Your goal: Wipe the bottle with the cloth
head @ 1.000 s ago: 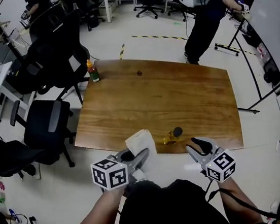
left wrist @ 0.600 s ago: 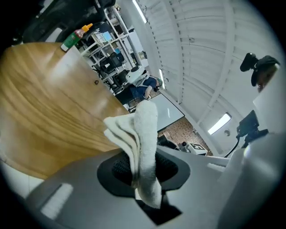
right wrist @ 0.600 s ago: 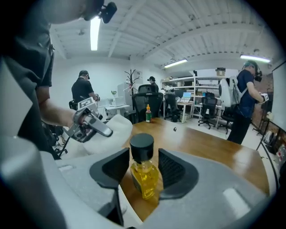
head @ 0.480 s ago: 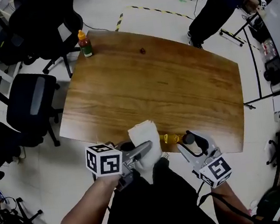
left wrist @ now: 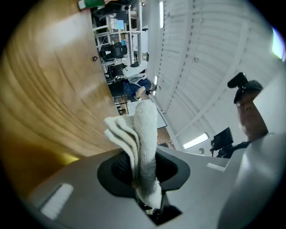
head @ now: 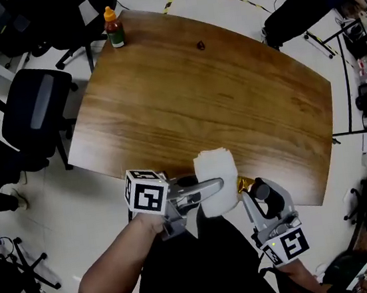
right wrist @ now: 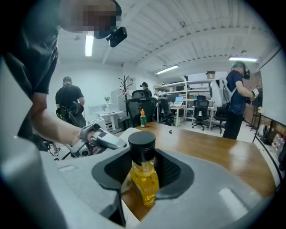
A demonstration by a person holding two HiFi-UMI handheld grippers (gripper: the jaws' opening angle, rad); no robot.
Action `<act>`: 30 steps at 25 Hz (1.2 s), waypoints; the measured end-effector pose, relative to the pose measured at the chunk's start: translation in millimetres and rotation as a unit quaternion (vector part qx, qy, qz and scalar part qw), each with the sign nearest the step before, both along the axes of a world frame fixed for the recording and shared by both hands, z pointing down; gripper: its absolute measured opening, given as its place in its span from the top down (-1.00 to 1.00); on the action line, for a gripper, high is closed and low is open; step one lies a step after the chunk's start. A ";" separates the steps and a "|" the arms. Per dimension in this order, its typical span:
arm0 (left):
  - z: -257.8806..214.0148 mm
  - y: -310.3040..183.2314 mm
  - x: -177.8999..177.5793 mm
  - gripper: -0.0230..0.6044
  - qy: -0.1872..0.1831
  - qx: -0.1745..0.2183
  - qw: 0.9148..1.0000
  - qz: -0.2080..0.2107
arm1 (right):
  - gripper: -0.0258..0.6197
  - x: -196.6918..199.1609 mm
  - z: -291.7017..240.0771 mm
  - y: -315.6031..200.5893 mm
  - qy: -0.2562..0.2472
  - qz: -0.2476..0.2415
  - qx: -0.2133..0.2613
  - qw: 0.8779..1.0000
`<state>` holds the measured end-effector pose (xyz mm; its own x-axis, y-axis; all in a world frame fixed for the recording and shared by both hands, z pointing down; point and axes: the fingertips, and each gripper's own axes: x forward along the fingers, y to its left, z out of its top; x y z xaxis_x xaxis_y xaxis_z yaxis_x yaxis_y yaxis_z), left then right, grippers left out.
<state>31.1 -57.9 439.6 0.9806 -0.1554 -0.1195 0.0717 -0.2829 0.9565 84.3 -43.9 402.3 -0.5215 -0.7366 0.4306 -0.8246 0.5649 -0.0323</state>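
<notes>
The left hand-held gripper (head: 212, 187) clamped a folded white cloth (head: 216, 178), most of it jutting past the jaws as a wiping face. Just beside it, at the desk's (head: 197, 94) near edge, the right hand-held gripper (head: 255, 190) had just been closing its jaws on the black-capped yellow bottle (right wrist: 144, 176), apparently to steady it for wiping.

head view steeply down; close gripper views, shared table (head: 198, 107)
</notes>
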 end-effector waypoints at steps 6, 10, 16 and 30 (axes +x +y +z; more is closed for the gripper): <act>-3.5 4.0 17.8 0.60 0.064 -0.016 0.995 0.071 | 0.48 -1.1 0.4 -0.8 -0.010 -0.009 -0.001 1.000; 13.2 1.2 31.9 0.60 0.036 0.001 0.996 0.078 | 0.48 -1.5 0.6 -1.3 -0.012 -0.017 -0.002 1.000; 27.5 1.6 33.3 0.61 -0.017 0.044 0.995 0.083 | 0.48 -0.3 -0.2 -1.1 -0.011 -0.019 0.003 1.000; 107.8 7.8 31.8 0.61 -0.284 0.051 0.952 0.101 | 0.48 -3.0 3.2 0.9 -0.010 -0.023 0.004 1.000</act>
